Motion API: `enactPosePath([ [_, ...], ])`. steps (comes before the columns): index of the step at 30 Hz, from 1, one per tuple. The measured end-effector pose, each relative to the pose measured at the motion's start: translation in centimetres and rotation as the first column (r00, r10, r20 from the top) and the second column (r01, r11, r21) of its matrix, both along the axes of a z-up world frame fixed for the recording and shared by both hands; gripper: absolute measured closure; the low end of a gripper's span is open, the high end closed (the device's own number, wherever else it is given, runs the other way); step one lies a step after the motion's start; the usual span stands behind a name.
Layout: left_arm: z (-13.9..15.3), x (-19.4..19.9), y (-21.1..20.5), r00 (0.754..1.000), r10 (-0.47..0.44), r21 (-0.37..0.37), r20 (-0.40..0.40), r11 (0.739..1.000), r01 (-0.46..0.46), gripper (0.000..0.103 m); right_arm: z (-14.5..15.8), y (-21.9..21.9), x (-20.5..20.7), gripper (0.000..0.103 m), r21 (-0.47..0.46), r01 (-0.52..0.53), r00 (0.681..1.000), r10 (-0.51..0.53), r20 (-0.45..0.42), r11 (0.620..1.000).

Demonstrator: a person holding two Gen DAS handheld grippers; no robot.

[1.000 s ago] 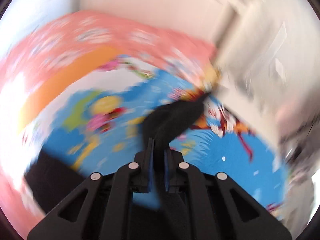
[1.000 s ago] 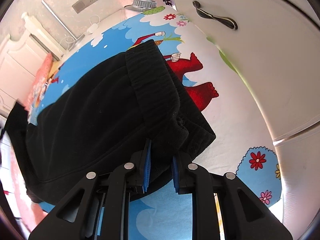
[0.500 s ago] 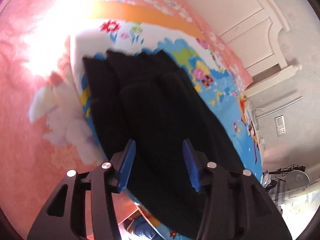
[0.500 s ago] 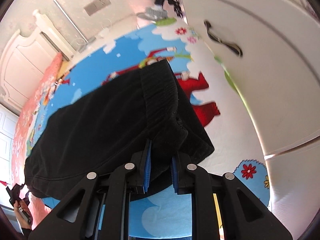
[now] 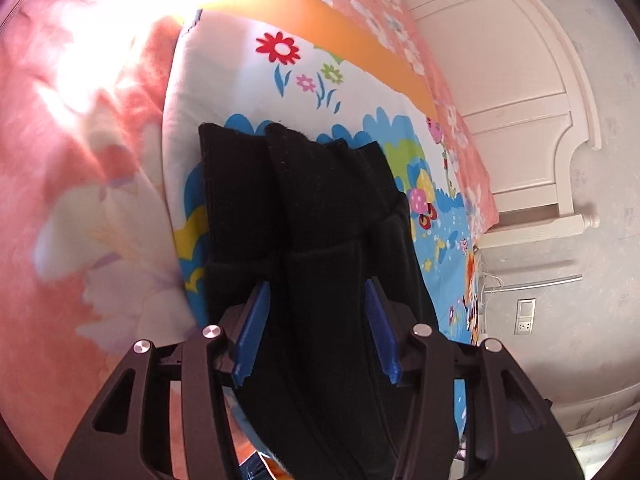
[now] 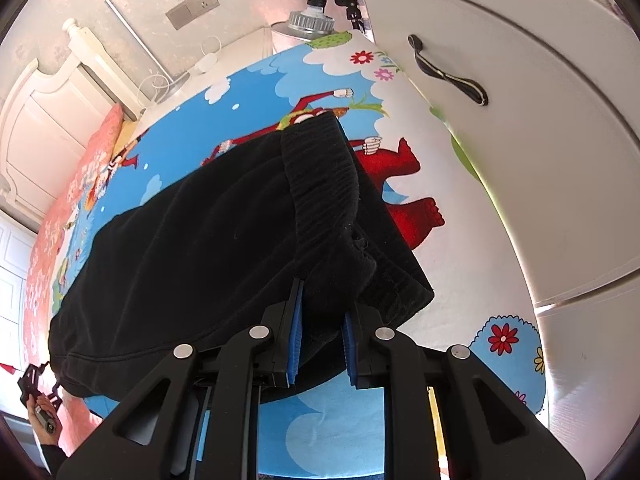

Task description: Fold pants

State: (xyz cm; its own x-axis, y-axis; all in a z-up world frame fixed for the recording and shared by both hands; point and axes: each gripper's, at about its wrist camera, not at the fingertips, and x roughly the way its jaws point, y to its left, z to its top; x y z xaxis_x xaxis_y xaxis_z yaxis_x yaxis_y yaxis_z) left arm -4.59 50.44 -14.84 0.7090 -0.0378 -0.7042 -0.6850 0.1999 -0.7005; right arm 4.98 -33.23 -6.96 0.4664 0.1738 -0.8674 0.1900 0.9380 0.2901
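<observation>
Black pants (image 6: 208, 248) lie folded lengthwise on a colourful cartoon bedsheet (image 6: 256, 92). My right gripper (image 6: 320, 344) is shut on the ribbed waistband (image 6: 324, 184) at its near corner. In the left wrist view the leg cuffs (image 5: 280, 168) lie stacked at the far end of the pants (image 5: 320, 300). My left gripper (image 5: 316, 332) is open, its blue pads on either side of the leg fabric just above it. The left gripper also shows small at the lower left of the right wrist view (image 6: 36, 392).
A pink floral quilt (image 5: 80, 160) lies left of the sheet. A white headboard (image 5: 520, 120) and wall sockets (image 6: 192, 8) are beyond the bed. A white wardrobe door with a handle (image 6: 448, 72) stands close on the right. A lamp (image 6: 312, 20) sits on the nightstand.
My left gripper let go of the fabric, opened, and swung from the middle of the bed to the cuff end. My right gripper stayed shut on the waistband, barely moving.
</observation>
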Motion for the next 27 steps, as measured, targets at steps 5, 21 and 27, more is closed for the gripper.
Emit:
enactPosePath([
  [5,2.6,3.3,0.5,0.988,-0.120,0.096,-0.093,0.987,0.129,0.092,-0.3,0.1,1.1,0.085,-0.011,-0.019,1.000,0.019,-0.003,1.000],
  [21,2.9,-2.3,-1.2,0.988,-0.094,0.119,-0.126,0.987,0.109,0.094,-0.5,-1.5,1.6,0.087,-0.062,-0.020,1.000,0.019,-0.017,0.998],
  [27,12.2,-0.3,-2.7,0.985,-0.171,0.318,-0.018,0.933,0.167,0.094,3.4,-1.5,0.7,0.087,-0.028,-0.004,0.996,0.006,0.090,1.000],
])
